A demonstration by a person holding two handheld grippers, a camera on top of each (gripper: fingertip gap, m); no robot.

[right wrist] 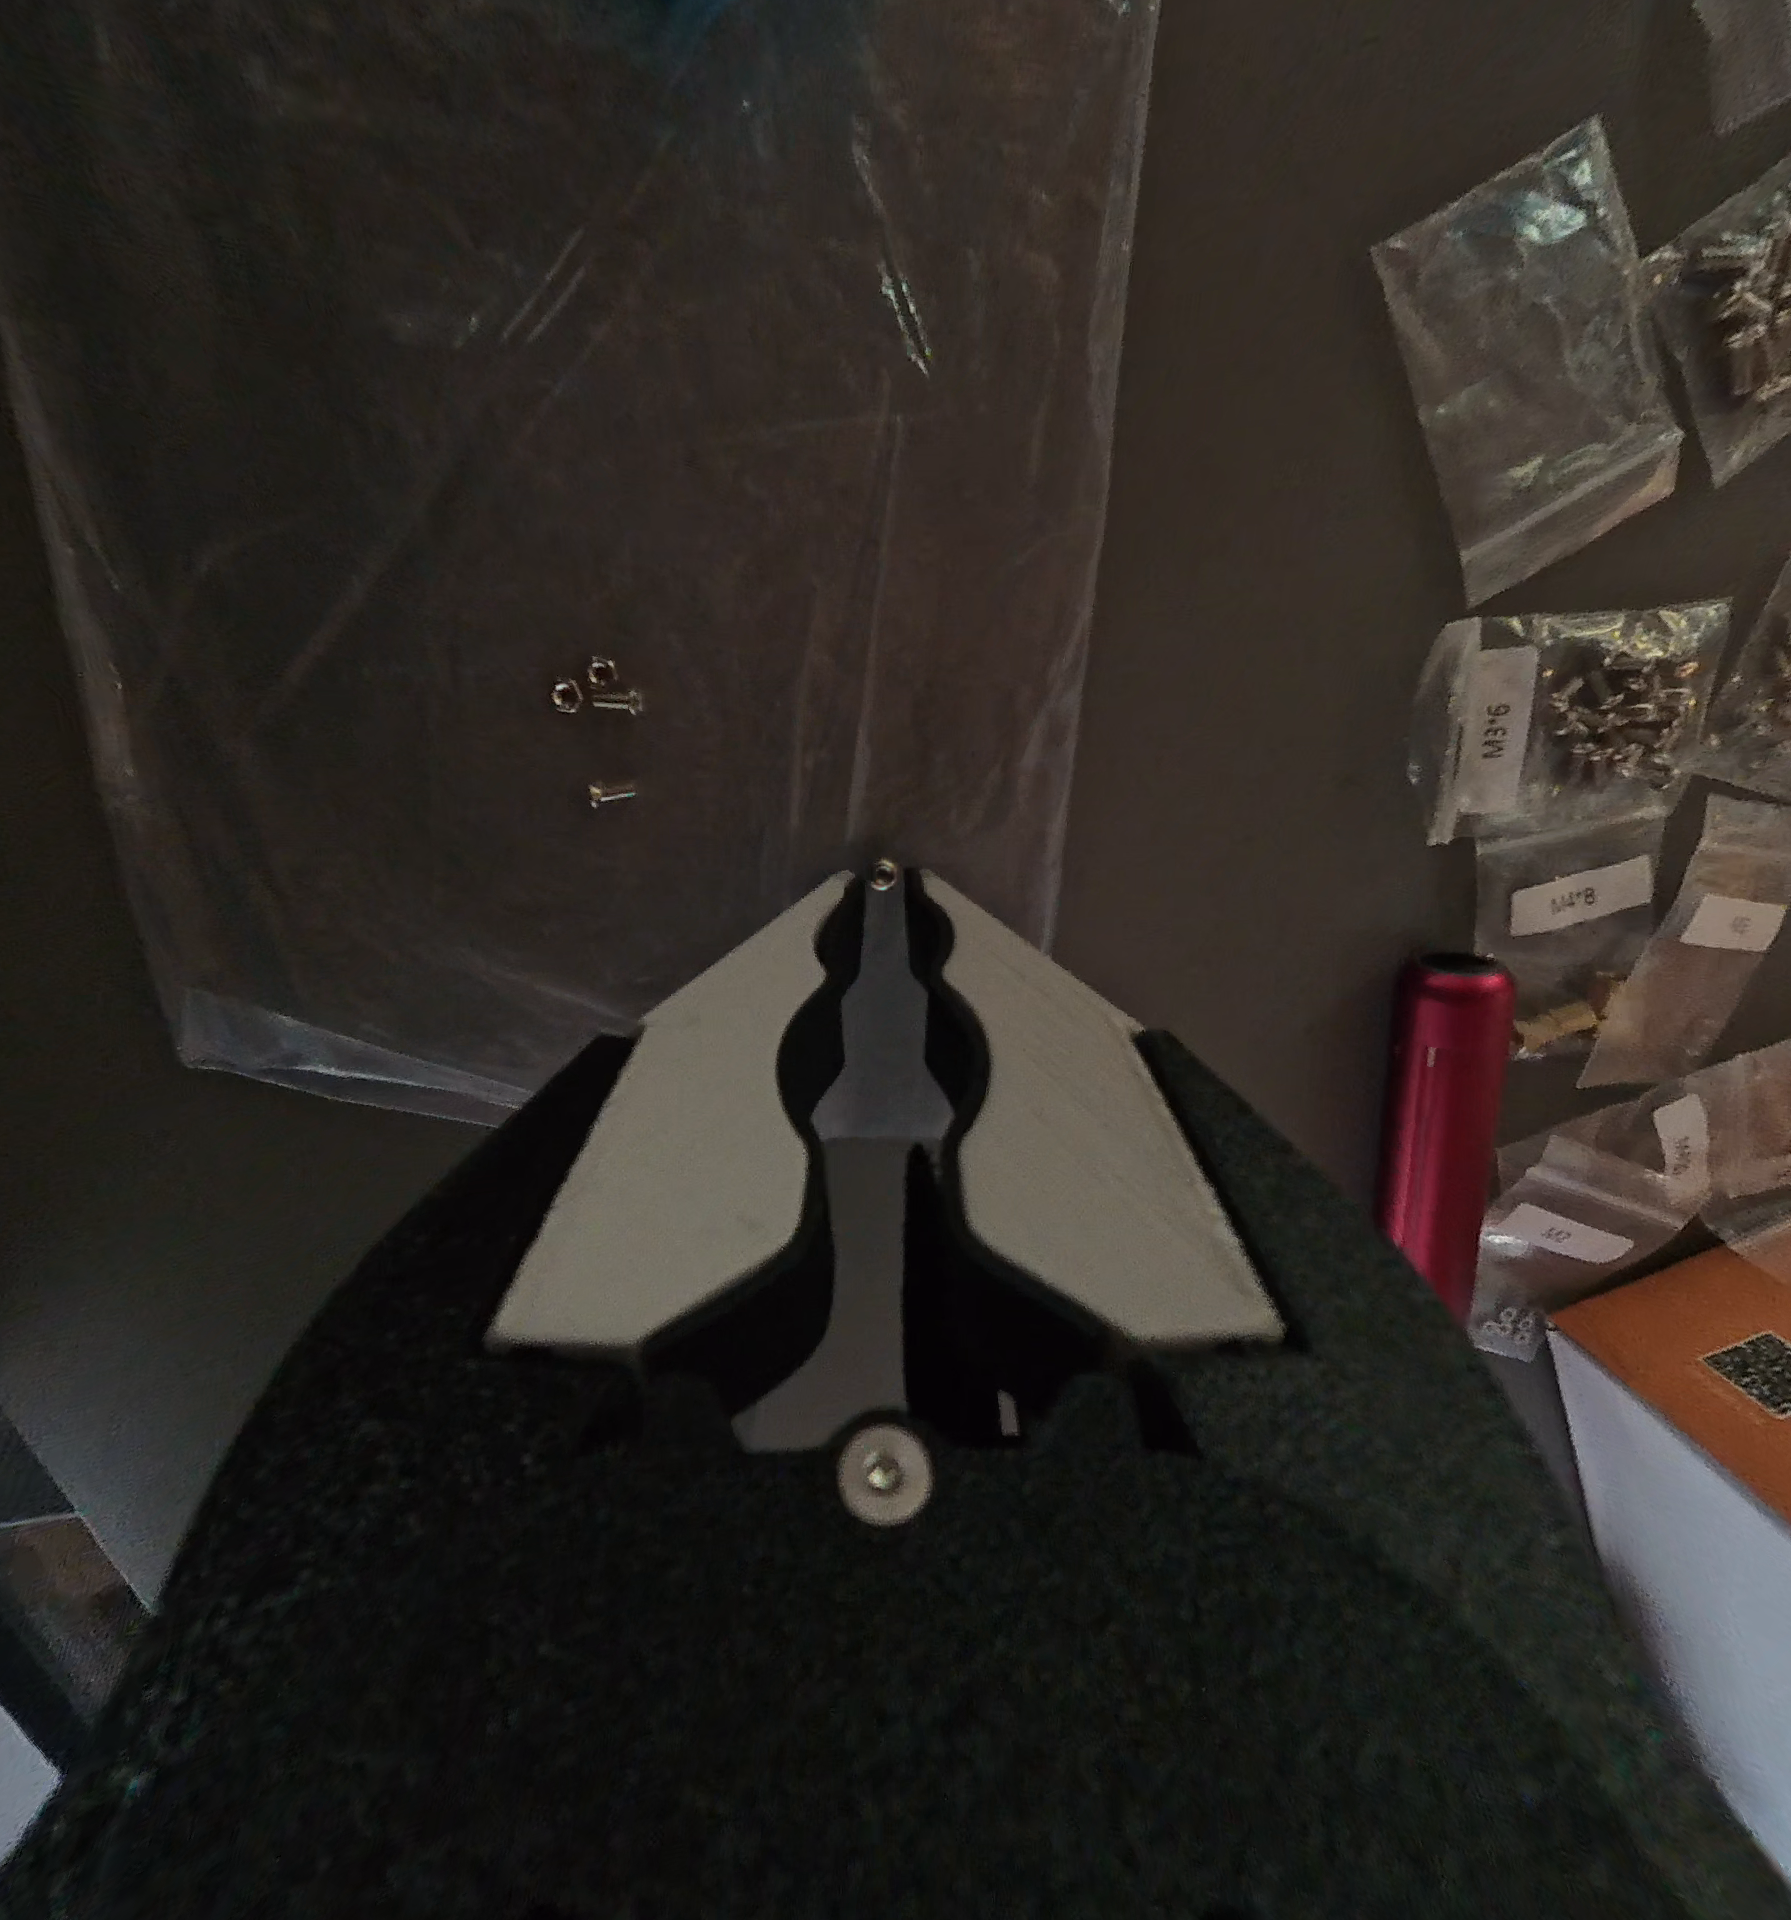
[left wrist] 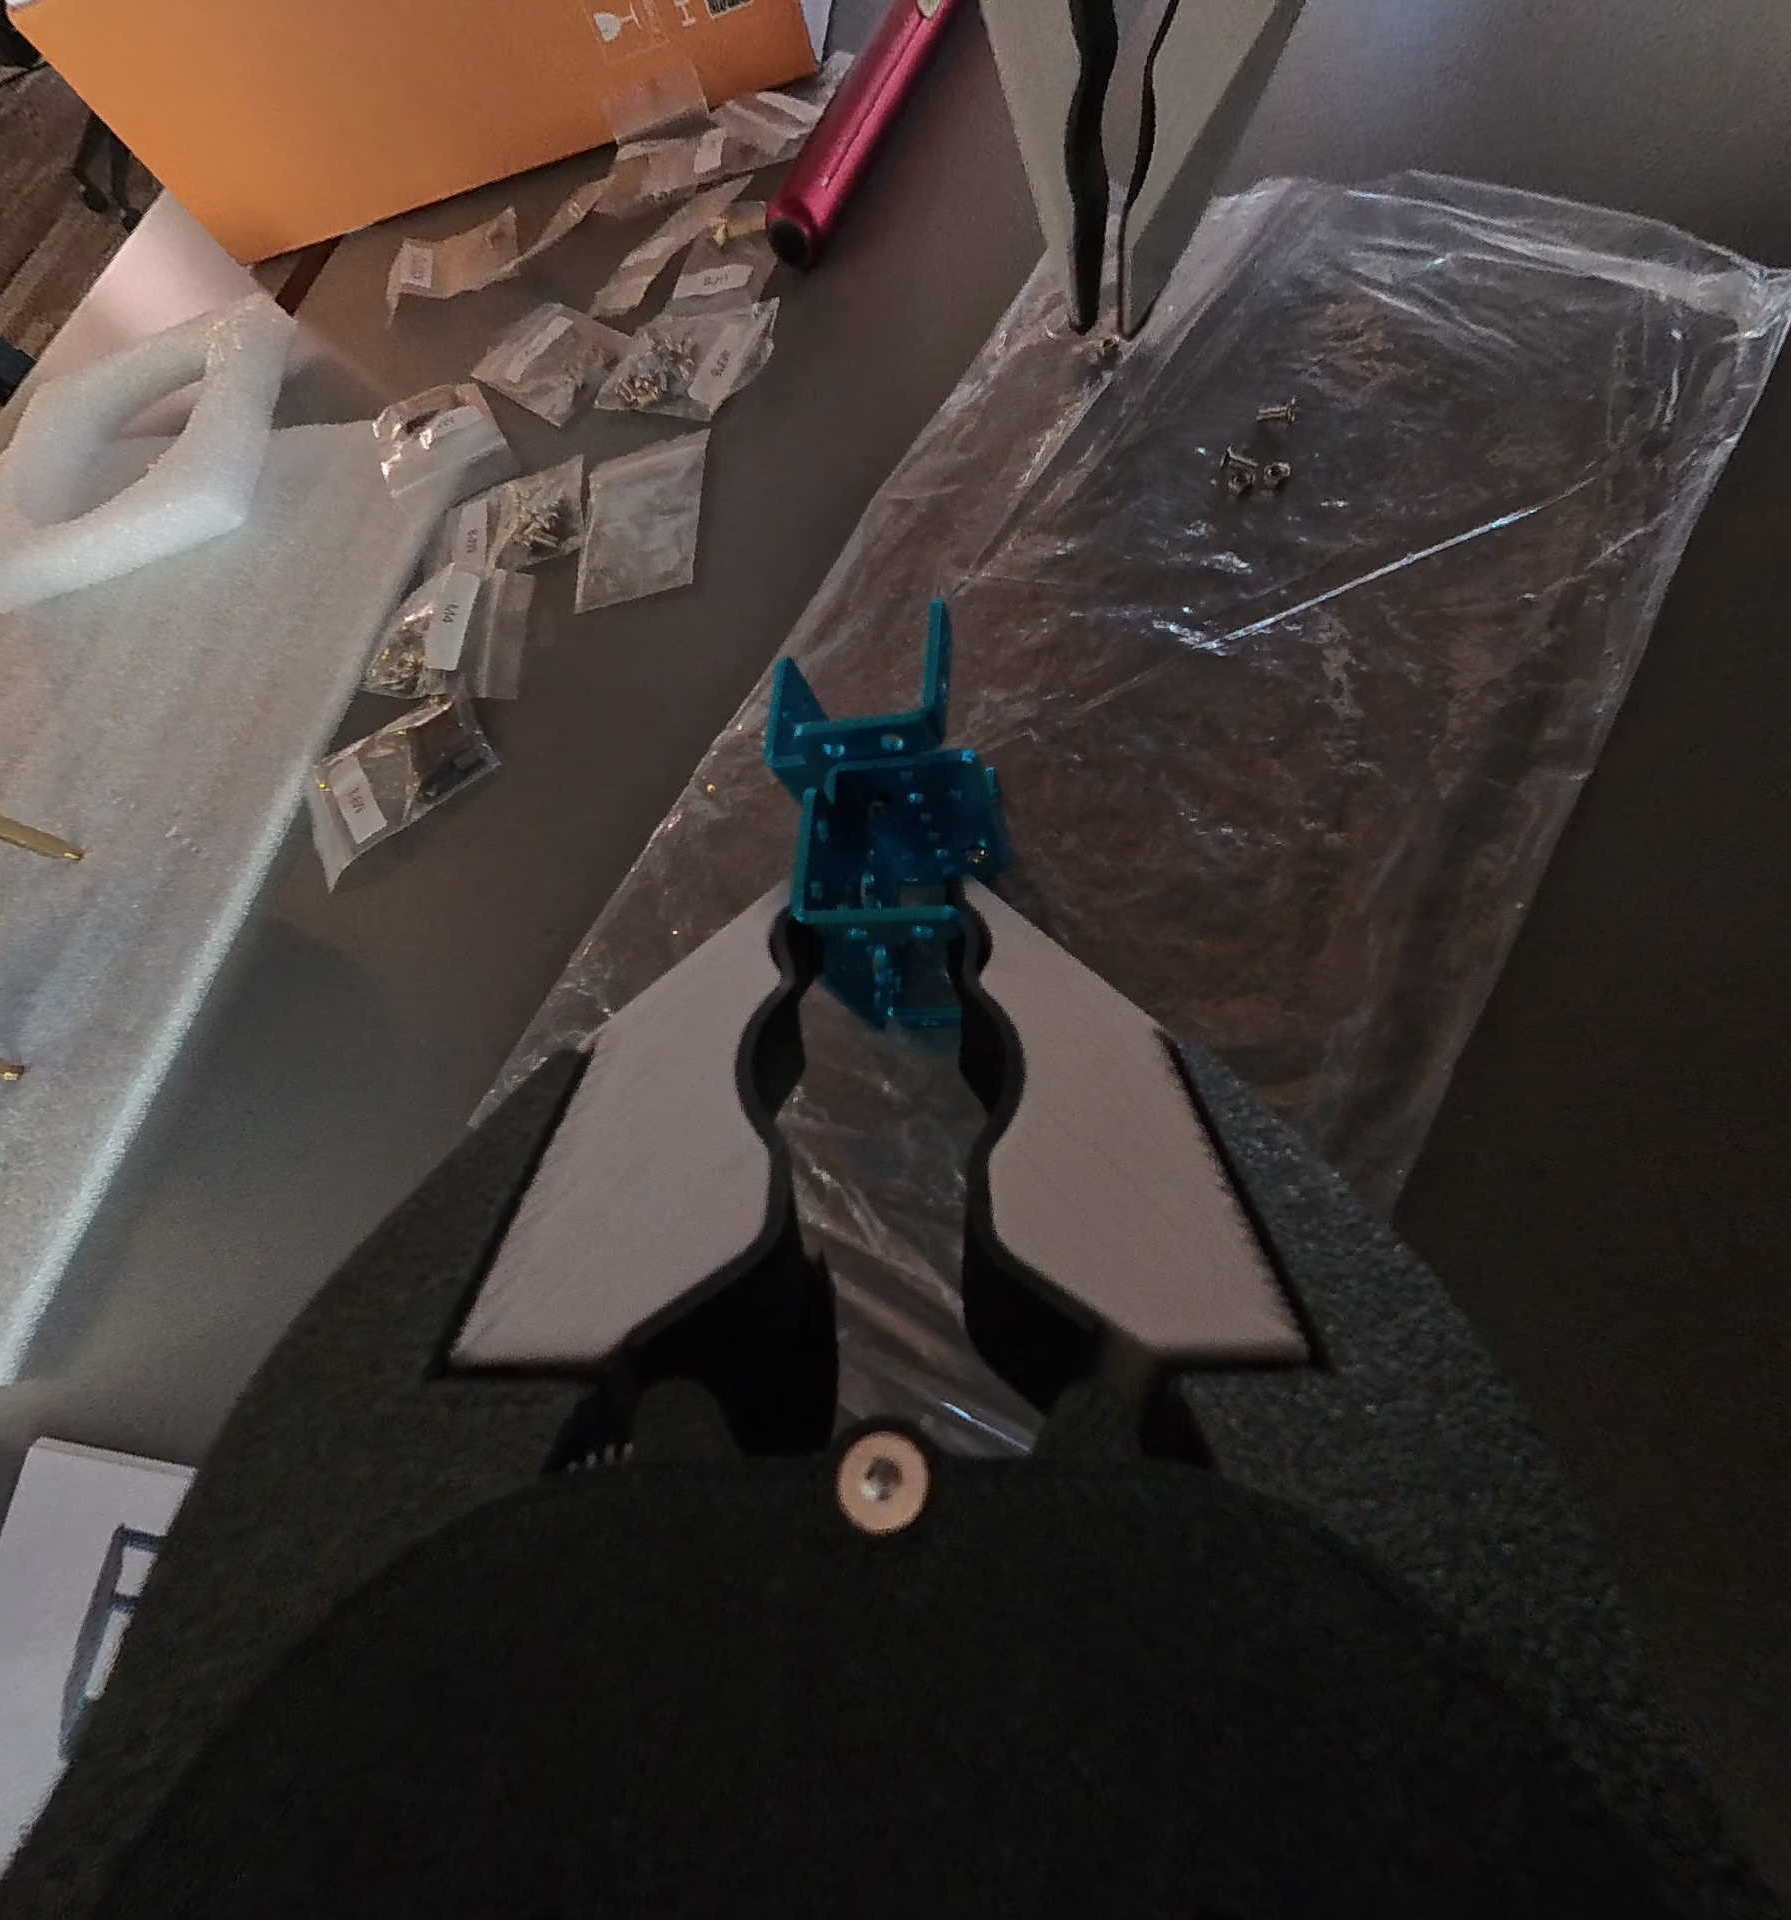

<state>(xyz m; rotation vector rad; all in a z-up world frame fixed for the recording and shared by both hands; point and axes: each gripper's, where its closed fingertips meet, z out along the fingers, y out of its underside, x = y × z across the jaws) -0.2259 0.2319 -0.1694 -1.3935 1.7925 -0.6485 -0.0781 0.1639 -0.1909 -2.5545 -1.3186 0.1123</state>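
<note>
2 claws are at work over a clear plastic sheet (left wrist: 1390, 644) spread flat on the dark table (left wrist: 1649, 1143), which seems placed to catch small hardware that would otherwise roll off or be lost against the dark surface.

The left claw (left wrist: 886, 935) is pinching a blue metal bracket assembly (left wrist: 896, 831), several perforated U-shaped pieces joined together. It grips the lower end, leaving the upper flanges and their holes exposed and lifted above the sheet, probably so they are reachable from the other side.

The right claw (right wrist: 883, 878) is pressed nearly together on a tiny nut or screw head (right wrist: 883, 871) at its very tips; a part that small can only be caught at the extreme end of the fingers. In the left wrist view this claw (left wrist: 1107, 330) points down at the far part of the sheet.

Just beyond it lie loose fasteners (right wrist: 595, 701): 2 nuts and 2 screws, kept in a tight cluster.

Beside the sheet are small labelled hardware bags (left wrist: 558, 499), a red cylindrical tool handle (left wrist: 860, 135), an orange box (left wrist: 403, 94) and white foam packing (left wrist: 112, 478).
</note>
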